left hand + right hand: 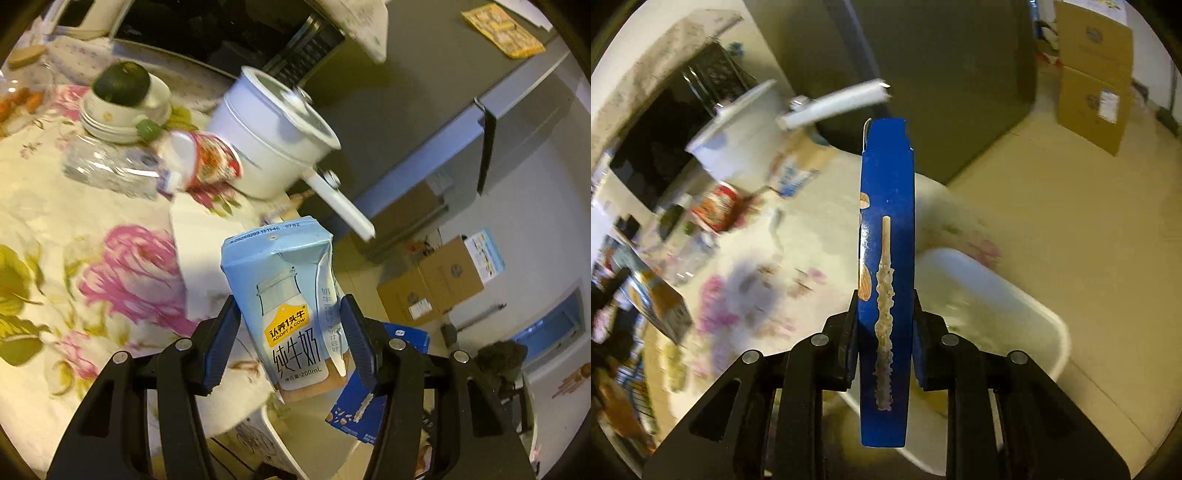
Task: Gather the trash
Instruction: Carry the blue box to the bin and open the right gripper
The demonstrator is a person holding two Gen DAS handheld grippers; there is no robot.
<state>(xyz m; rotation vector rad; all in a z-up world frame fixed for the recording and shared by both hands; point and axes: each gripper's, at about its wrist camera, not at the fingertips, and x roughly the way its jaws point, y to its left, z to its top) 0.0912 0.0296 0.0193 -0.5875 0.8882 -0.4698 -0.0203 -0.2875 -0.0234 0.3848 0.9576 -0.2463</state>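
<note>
Our left hand-held gripper (290,341) clamps the pale blue milk carton (284,306) just past the desk (74,258) edge; our right hand-held gripper (885,341) clamps the flat blue snack box (886,258) above the white bin (1015,314).

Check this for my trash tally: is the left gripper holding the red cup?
No, the left gripper grips a light blue milk carton, while the red cup lies on the table.

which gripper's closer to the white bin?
Right. The right gripper, clamping the blue snack box, hangs directly over the white bin. The left gripper holds the milk carton at the table's edge.
</note>
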